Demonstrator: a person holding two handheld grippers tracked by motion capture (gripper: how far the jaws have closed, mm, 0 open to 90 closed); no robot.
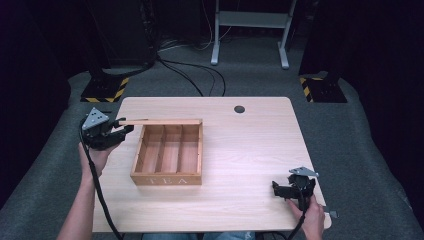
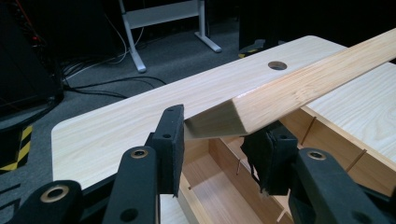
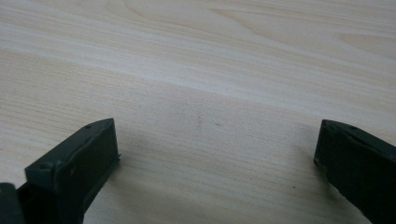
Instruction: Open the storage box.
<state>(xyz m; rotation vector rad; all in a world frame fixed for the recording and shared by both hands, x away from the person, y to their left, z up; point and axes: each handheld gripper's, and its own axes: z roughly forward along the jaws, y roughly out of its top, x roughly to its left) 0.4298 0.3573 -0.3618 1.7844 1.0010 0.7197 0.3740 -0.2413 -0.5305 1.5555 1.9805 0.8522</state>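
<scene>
The lid (image 2: 299,88) runs off the right edge of the left gripper view, so its far end is cut off. The box (image 2: 219,182) under it is half hidden by the black fingers (image 2: 170,144). In the right gripper view, both fingers (image 3: 79,168) are cut off at the bottom. The letters on the box front (image 1: 166,180) are too small to read well.

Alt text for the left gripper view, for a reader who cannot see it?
The left gripper has its black fingers clamped on a corner of the wooden lid, held raised over the open tea box. Behind lies the pale table.
</scene>
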